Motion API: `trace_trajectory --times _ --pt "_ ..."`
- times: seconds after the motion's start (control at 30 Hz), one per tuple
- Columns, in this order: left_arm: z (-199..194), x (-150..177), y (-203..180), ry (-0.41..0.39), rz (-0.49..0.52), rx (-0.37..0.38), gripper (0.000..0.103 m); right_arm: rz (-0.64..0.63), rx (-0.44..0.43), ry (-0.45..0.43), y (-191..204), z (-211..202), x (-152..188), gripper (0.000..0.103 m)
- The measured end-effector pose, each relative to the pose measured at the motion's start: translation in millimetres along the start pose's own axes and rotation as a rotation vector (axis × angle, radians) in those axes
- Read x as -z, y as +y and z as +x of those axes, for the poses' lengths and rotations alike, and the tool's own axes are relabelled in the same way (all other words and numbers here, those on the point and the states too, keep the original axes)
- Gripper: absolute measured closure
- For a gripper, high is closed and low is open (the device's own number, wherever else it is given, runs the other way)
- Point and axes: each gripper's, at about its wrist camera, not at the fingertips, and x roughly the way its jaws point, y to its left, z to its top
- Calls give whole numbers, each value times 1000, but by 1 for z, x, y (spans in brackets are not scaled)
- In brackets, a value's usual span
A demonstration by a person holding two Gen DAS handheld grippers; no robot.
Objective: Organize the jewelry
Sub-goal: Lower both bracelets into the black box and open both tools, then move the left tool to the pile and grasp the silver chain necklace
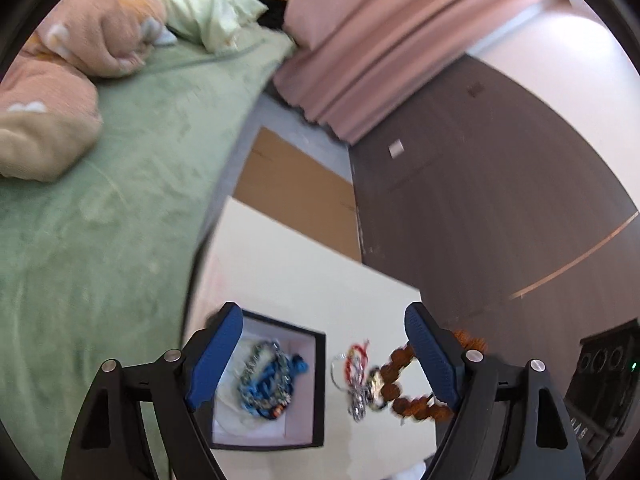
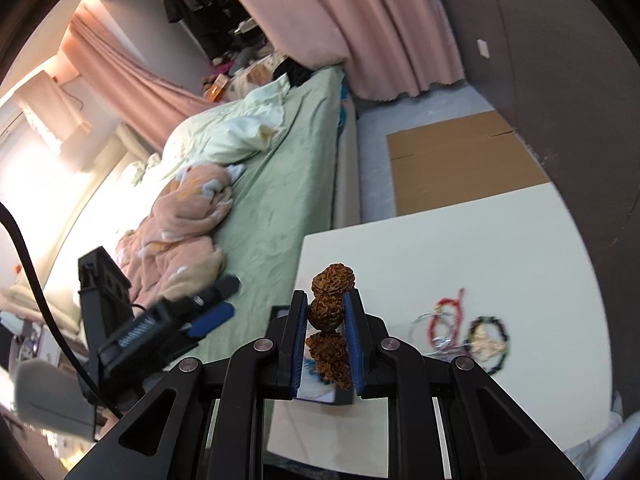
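Observation:
A black jewelry box [image 1: 318, 384] with a white lining holds a blue and silver tangle of jewelry [image 1: 268, 380] on the white table [image 1: 320, 280]. My left gripper [image 1: 324, 356] is open above the box and table. To its right lie red and silver bracelets [image 1: 356, 372] and a brown rough-bead bracelet [image 1: 404, 396]. My right gripper [image 2: 326, 304] is shut on the brown bead bracelet [image 2: 330, 312] and holds it over the box, which its fingers mostly hide. Red string bracelets [image 2: 444, 312] and a dark bead bracelet [image 2: 490, 336] lie on the table to the right.
A bed with a green sheet [image 2: 280, 184] and pink blanket [image 2: 180, 232] runs along the table's left side. Cardboard [image 2: 460, 164] lies on the floor beyond the table. Pink curtains [image 2: 360, 32] and a dark wall [image 1: 480, 200] stand behind. The left gripper [image 2: 160, 328] shows at lower left.

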Motion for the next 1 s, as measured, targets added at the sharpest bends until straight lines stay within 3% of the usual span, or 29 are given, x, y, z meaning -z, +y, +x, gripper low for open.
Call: trace_trajectory --times 0.33,0.4,0.47,0.5,0.77,1.0 --pt "-10 -12 29 -64 -114 -57 19 3 -118 83 27 47 14 82" --pt "-8 -11 28 -60 -114 -62 19 12 -111 124 26 58 17 76" --pt "-6 -11 27 -50 -108 -64 19 16 -84 136 18 61 19 53" --pt "-4 -10 26 -44 -101 -64 19 14 -63 122 15 58 20 51" --pt "16 -2 2 18 -20 -39 19 59 118 38 -40 9 26 50" --pt "23 10 -22 58 64 2 19 106 212 -4 -74 -32 31 50"
